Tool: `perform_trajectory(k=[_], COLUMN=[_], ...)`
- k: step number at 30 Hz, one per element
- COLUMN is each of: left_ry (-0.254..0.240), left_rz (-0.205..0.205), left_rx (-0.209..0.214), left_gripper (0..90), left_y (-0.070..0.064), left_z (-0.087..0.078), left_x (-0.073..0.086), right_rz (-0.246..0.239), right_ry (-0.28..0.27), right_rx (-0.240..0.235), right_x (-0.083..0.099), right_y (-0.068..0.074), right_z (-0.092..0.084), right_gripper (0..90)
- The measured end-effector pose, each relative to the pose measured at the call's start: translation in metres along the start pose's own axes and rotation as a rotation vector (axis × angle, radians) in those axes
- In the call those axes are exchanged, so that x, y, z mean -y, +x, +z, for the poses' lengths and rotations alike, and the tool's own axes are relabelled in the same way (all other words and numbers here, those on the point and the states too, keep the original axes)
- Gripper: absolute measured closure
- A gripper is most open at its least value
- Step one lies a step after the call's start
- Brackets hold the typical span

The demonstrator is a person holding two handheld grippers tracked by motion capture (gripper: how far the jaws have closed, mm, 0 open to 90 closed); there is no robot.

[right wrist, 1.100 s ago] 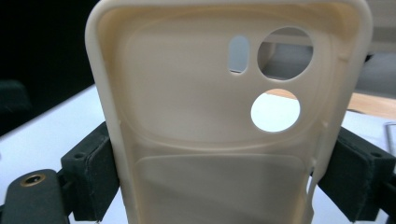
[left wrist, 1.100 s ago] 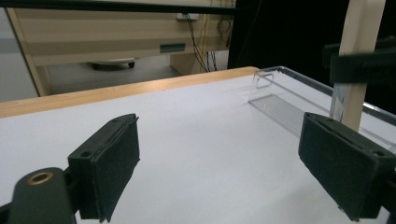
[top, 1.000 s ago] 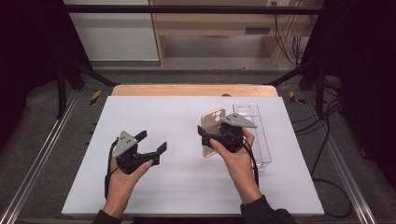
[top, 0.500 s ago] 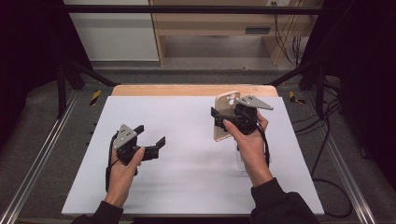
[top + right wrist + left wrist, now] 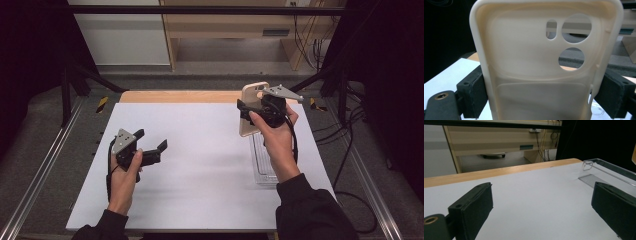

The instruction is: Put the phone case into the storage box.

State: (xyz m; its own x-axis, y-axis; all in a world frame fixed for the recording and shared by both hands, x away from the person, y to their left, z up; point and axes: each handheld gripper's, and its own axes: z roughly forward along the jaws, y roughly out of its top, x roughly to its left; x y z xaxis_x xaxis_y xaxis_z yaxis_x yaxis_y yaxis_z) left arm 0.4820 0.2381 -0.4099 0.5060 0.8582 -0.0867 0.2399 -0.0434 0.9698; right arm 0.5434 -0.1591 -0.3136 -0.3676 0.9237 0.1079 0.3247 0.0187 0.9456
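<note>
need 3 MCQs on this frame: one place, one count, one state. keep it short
1. Where is the clear plastic tray?
A. on the white mat's right side, under the right forearm
B. at the mat's left edge
C. on the floor

2. How many cutouts show in the cream soft phone case?
A. one
B. three
C. five

3. What state is the left gripper in?
A. shut on the case
B. open, nothing between its jaws
C. shut on the tray

Answers:
1 A: the high view shows the clear plastic tray on the right part of the white mat, partly under the right forearm.
2 B: the right gripper view shows two round holes and one slot in the cream soft phone case.
3 B: the left gripper has its jaws wide apart over bare mat, while the right gripper clamps the case by its edges.
</note>
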Motion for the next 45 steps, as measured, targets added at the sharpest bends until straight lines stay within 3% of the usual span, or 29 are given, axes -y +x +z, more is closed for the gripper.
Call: perform_trajectory(k=[5, 7, 11, 16, 22, 26, 33, 39, 45], left_ry=[-0.012, -0.013, -0.008, 0.001, -0.011, -0.030, -0.052, -0.050, -0.033], left_rz=[-0.007, 0.004, 0.022, 0.057, 0.101, 0.085, 0.065, 0.060, 0.062], left_rx=[0.002, 0.000, -0.057, -0.065, -0.068, -0.062, -0.049, -0.046, -0.040], left_gripper=[3.9, 4.2, 6.3, 6.2, 6.0, 5.6, 5.3, 5.3, 5.3], left_y=[0.010, 0.011, 0.011, 0.011, 0.015, 0.020, 0.024, 0.026, 0.026], left_z=[-0.005, -0.007, -0.009, -0.012, -0.021, -0.027, -0.036, -0.036, -0.035], left_x=[0.002, 0.003, 0.009, 0.020, 0.026, 0.027, 0.034, 0.034, 0.038], right_rz=[-0.002, -0.002, -0.011, -0.021, -0.037, -0.039, -0.033, -0.044, -0.022], right_ry=[-0.006, 0.000, 0.000, -0.002, 0.018, -0.002, 0.008, 0.009, 0.005], right_rx=[0.008, 0.020, 0.053, 0.104, 0.134, 0.141, 0.147, 0.171, 0.194], right_x=[-0.006, -0.007, -0.010, -0.013, -0.017, -0.024, -0.032, -0.034, -0.033], right_y=[-0.005, -0.009, -0.016, -0.027, -0.035, -0.036, -0.038, -0.046, -0.054], right_z=[0.003, 0.004, 0.000, -0.005, 0.001, 0.006, 0.018, 0.026, 0.028], right_gripper=[12.1, 12.1, 12.1, 12.1, 12.1, 12.1, 12.1, 12.2, 12.2])
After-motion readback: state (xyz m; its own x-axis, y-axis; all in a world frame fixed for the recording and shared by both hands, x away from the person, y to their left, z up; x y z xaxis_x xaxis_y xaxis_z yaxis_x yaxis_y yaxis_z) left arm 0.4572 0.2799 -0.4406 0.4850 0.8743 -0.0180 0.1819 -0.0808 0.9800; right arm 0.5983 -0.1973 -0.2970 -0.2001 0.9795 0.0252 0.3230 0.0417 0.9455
